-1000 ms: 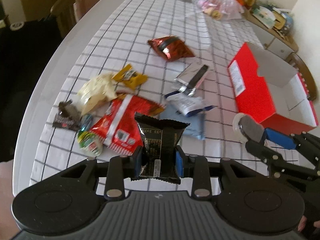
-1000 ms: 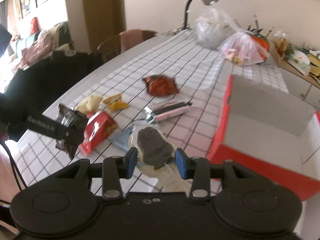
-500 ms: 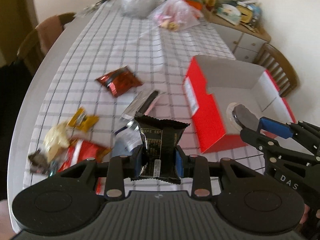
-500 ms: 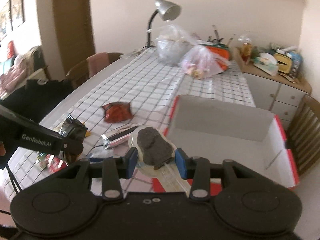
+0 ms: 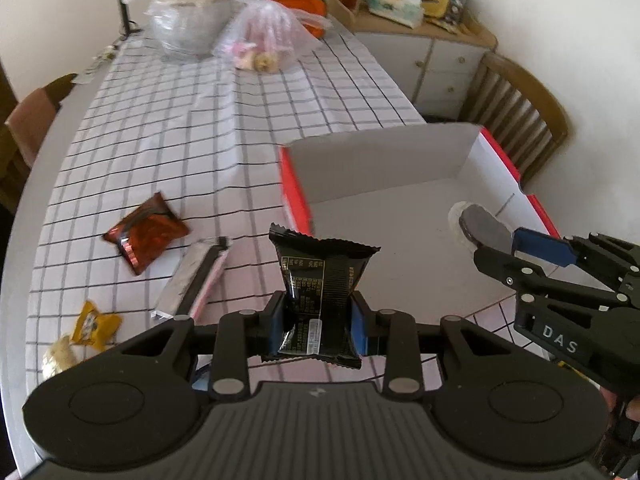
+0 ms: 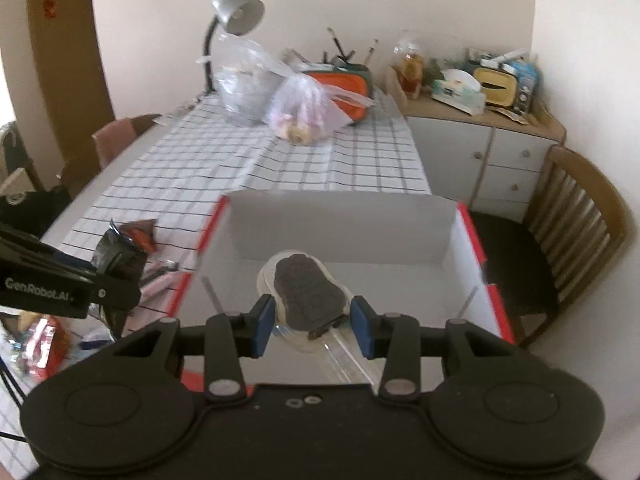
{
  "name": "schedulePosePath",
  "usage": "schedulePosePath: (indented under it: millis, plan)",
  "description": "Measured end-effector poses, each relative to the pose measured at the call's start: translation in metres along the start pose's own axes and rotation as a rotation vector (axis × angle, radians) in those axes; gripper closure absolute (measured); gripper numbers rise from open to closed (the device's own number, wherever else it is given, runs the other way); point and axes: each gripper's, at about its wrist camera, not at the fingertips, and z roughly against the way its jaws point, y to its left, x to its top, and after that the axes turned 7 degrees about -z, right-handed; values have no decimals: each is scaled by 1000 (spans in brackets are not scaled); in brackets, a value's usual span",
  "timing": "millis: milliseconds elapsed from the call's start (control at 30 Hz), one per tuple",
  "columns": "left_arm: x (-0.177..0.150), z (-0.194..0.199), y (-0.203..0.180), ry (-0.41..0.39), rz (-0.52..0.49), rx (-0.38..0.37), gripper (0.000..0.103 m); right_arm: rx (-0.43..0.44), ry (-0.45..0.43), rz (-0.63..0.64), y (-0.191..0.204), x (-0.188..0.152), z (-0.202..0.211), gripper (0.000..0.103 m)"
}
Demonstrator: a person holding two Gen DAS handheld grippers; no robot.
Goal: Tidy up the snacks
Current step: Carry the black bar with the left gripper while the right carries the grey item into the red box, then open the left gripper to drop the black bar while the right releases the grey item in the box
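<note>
My left gripper [image 5: 318, 326] is shut on a black snack packet [image 5: 320, 280] and holds it above the near left corner of the red box [image 5: 296, 196]. My right gripper [image 6: 312, 318] is shut on a dark cookie in a clear wrapper [image 6: 308, 294], over the white inside of the red box [image 6: 466, 220]. The right gripper also shows in the left wrist view [image 5: 516, 244], over the box. On the checked tablecloth [image 5: 180, 128] lie a red-brown packet [image 5: 146, 234], a silver bar packet [image 5: 192, 280] and a yellow packet [image 5: 94, 324].
Two clear plastic bags [image 5: 224, 28] and a lamp [image 6: 234, 12] stand at the far end of the table. A cabinet with clutter [image 6: 480, 120] and a wooden chair [image 6: 580, 220] stand to the right. More snacks [image 6: 40, 340] lie left of the box.
Both grippers have swung right from the snack pile to the red box, each still holding its snack. The right gripper is now over the box interior.
</note>
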Motion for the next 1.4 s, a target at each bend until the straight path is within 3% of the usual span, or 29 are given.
schedulePosePath:
  millis: [567,1033,1333,1400]
  plan:
    - [73,-77,-59,136,-79,17,70,-61,121,31,-54,3,-58,64]
    - [72,-142,-89,280,-164,56,70,-21,241,123,-51,-7,-89,64]
    - [69,-152,-95,303,-173,49,70,-9,254,128,-54,-8,-93,64]
    - [68,-151,-94,299,-173,42,63,-3,248,126,-55,-7,-90,61]
